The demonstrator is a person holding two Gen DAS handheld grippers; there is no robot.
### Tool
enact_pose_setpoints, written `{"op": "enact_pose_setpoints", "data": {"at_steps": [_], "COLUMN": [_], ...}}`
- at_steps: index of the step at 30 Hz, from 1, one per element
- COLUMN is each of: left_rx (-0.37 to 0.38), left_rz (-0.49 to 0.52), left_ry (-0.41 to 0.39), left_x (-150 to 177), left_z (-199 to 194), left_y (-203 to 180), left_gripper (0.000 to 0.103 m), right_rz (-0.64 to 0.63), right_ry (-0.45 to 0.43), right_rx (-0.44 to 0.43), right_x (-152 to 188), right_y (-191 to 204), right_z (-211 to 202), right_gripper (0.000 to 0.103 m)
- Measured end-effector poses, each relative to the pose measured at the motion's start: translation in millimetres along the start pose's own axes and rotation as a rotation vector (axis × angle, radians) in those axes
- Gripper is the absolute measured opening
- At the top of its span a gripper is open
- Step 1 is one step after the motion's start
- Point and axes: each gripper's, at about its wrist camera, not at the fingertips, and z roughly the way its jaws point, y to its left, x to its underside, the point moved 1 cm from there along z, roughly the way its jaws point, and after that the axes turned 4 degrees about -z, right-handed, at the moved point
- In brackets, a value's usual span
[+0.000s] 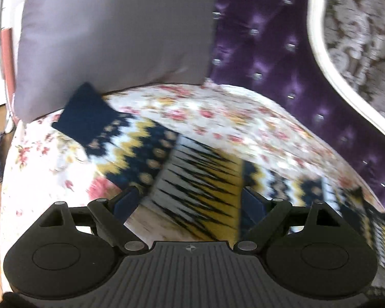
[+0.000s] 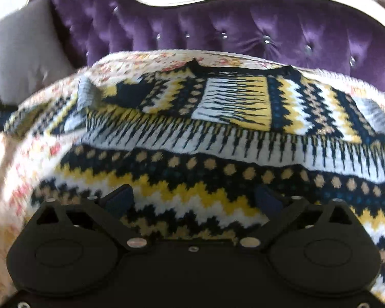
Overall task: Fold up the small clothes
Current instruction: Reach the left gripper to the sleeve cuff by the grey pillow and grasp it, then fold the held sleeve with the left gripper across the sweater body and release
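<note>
Just ahead of both spread grippers, patterned sweater on floral bedspread.

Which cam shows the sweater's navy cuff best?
Left wrist: the navy cuff lies in plain sight beside the grey pillow. Right wrist shows mostly the sweater body; no clear cuff there.

- Left gripper: matte black housing, ribbed grey centre plate with a small cross-circle mark, two round side discs, silver pivot pins, dark blue finger pads.
- Right gripper: same black build, silver pins, blue pads.
</note>
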Motion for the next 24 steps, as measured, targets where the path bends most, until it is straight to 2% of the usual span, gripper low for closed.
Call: {"op": "enact_pose_setpoints", "data": {"at_steps": [3,6,8,13,15,16,17,18,19,21,24], "left_rx": [-0.005,-0.009,0.014,0.010,-0.013,-0.053,-0.096,-0.100,-0.066,-0.055,-0.037], "left_rz": [-0.028,-0.013,-0.014,-0.045,-0.103,-0.112,-0.101,-0.095,-0.105,-0.110,-0.021], "left_ry": [-0.003,-0.028,-0.036,-0.054,-0.078,-0.084,-0.078,-0.072,-0.069,-0.100,-0.194], "left_x": [-8.4,-16.5,-22.4,-32.0,-31.9,-32.9,-34.7,-36.9,-38.8,-41.5,-44.6], "left_z": [12.2,21.0,27.3,39.1,37.1,35.7,35.2,34.4,31.4,15.8,-18.1], "left_y": [13.9,17.0,17.5,16.1,19.0,18.8,17.4,16.2,16.1,8.4,-22.5], "left_gripper": [0.086,0.087,0.098,0.095,0.076,0.044,0.019,0.012,0.006,0.005,0.005], "right_rz": [-0.007,-0.002,-0.003,0.000,-0.001,0.000,0.001,0.000,-0.001,0.003,0.017], "right_ry": [-0.016,-0.042,-0.053,-0.063,-0.065,-0.067,-0.069,-0.071,-0.073,-0.076,-0.085], "right_rx": [0.011,0.014,0.020,0.023,0.023,0.022,0.022,0.022,0.023,0.019,0.008], "right_x": [2.0,5.0,6.1,6.7,7.3,7.7,8.1,8.4,8.8,9.1,9.7], "right_y": [1.5,1.3,2.9,2.6,2.5,2.3,2.4,2.4,2.5,1.9,-0.6], "right_z": [0.9,1.7,1.4,1.0,0.8,0.7,0.8,0.7,0.5,0.1,-1.1], "right_gripper": [0.103,0.103,0.103,0.103,0.103,0.103,0.103,0.103,0.103,0.103,0.103]}}
